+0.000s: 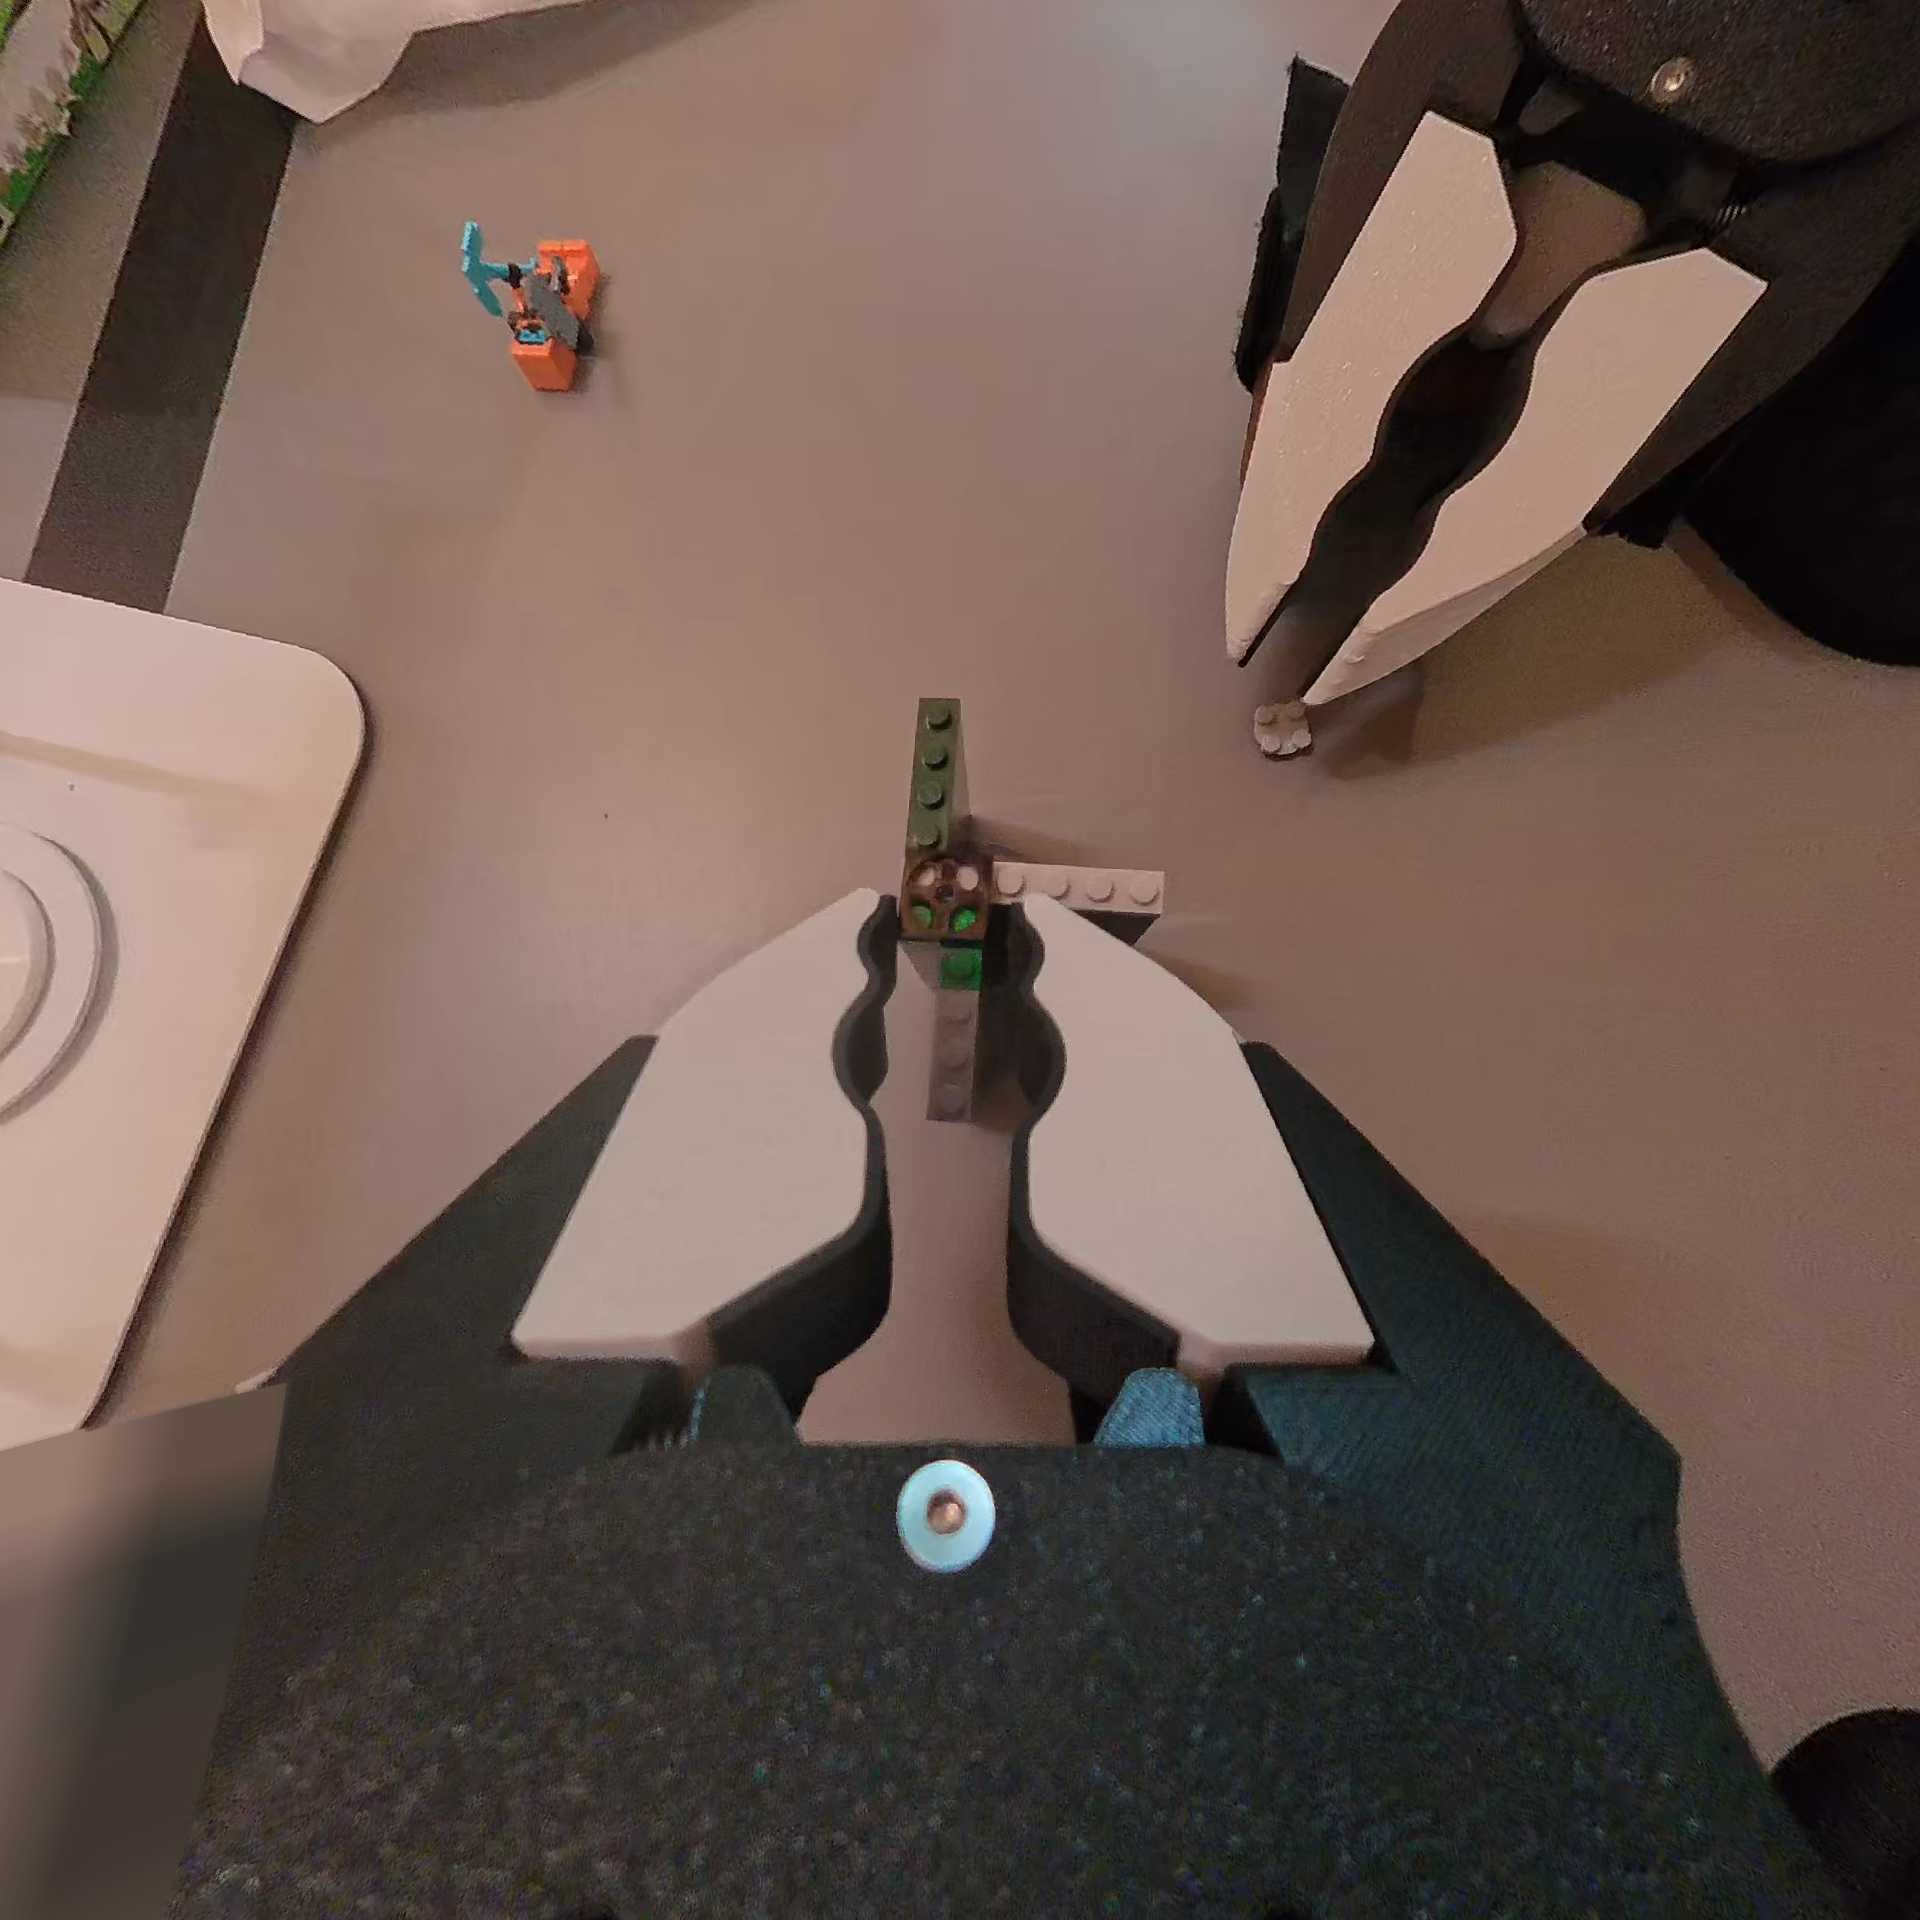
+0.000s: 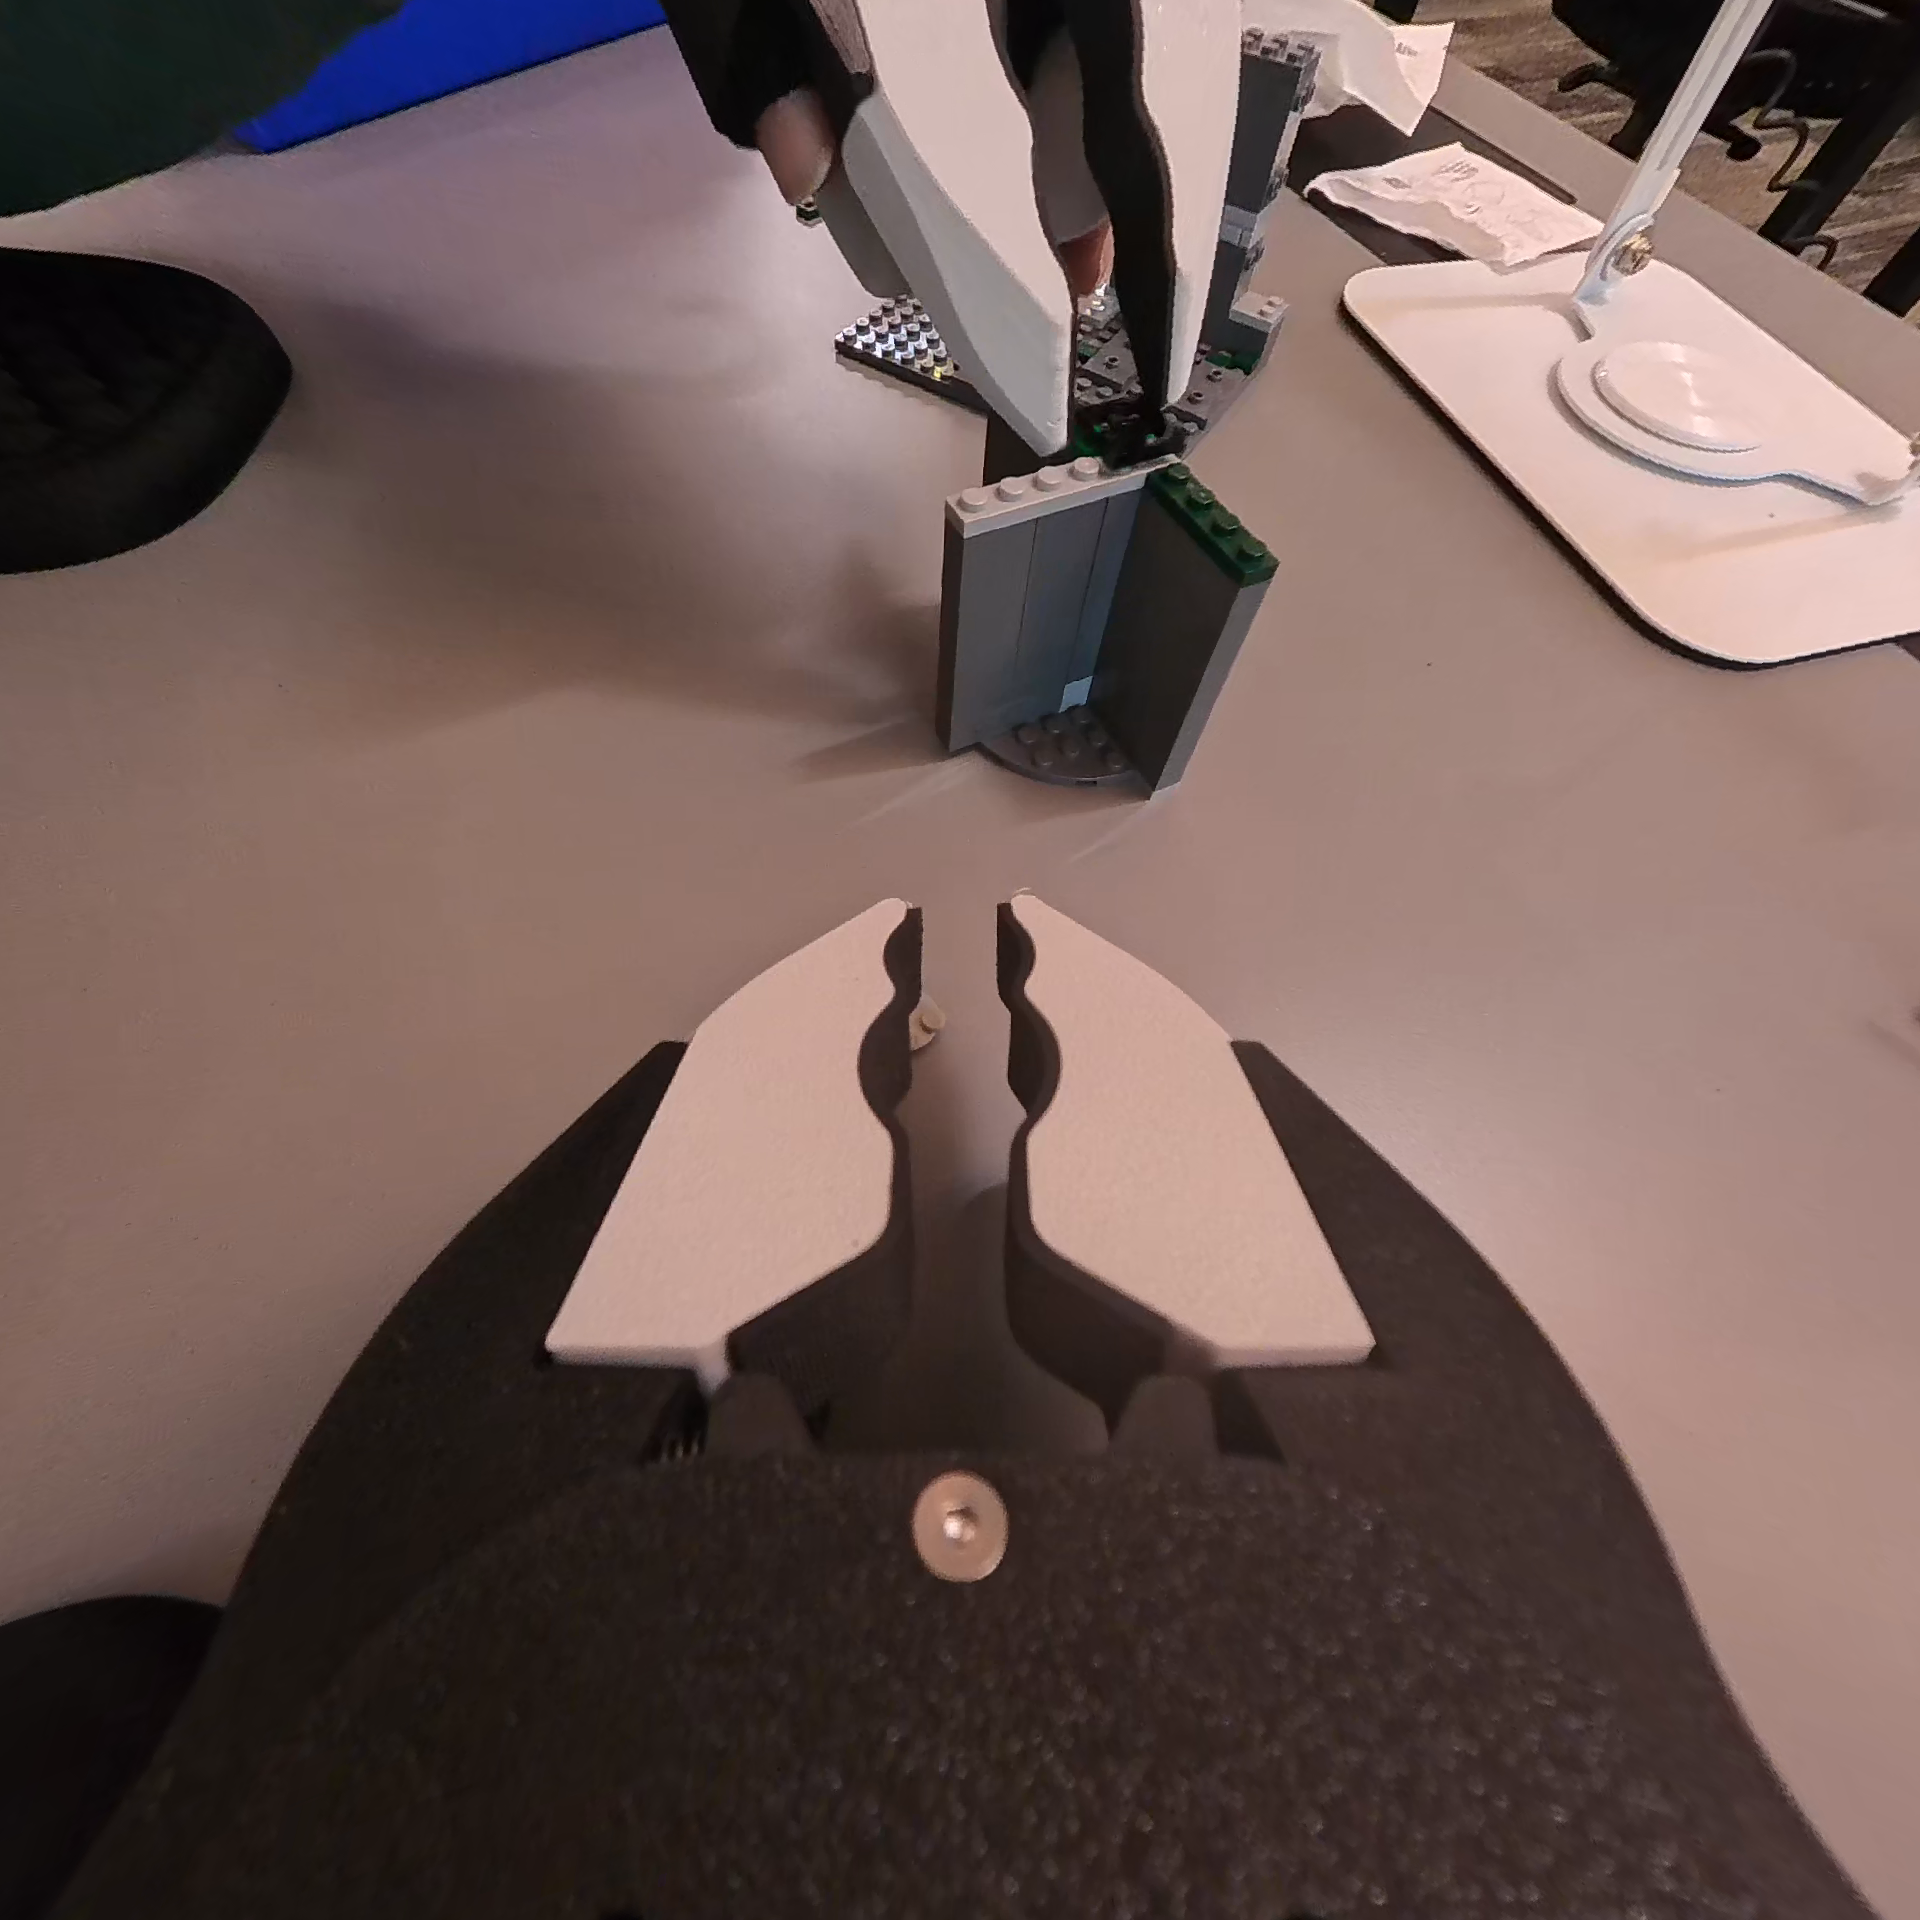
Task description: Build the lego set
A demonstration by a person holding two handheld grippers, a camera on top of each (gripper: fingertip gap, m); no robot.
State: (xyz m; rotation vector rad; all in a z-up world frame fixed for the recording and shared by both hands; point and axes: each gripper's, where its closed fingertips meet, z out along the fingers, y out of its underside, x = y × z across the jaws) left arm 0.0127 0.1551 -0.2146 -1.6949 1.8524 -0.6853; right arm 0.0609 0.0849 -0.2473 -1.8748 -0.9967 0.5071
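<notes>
A grey Lego tower [image 2: 1039, 603] stands on the table, topped by a dark green plate [image 1: 940, 769] and a light grey plate [image 1: 1081, 888]. My left gripper [image 1: 951, 909] comes down from above and is shut on a small dark brown piece [image 1: 943, 894] at the tower's top corner; it also shows in the right wrist view [image 2: 1117, 431]. My right gripper [image 2: 958, 909] is slightly open and empty, low over the table in front of the tower. A small light grey round piece [image 1: 1283, 727] lies on the table under its tips and shows between the fingers [image 2: 925, 1023].
A white stand base [image 2: 1558, 436] sits to the side [image 1: 156, 935]. A small orange and teal Lego model [image 1: 545, 301] lies farther off. A grey studded baseplate build [image 2: 904, 338] stands behind the tower. Paper sheets [image 2: 1455, 197] and a black object [image 2: 104, 416] lie at the edges. Some 10 cm of space lies between my two pairs of fingers. Left tips and right tips are each some 25 cm from the black object [image 2: 104, 416].
</notes>
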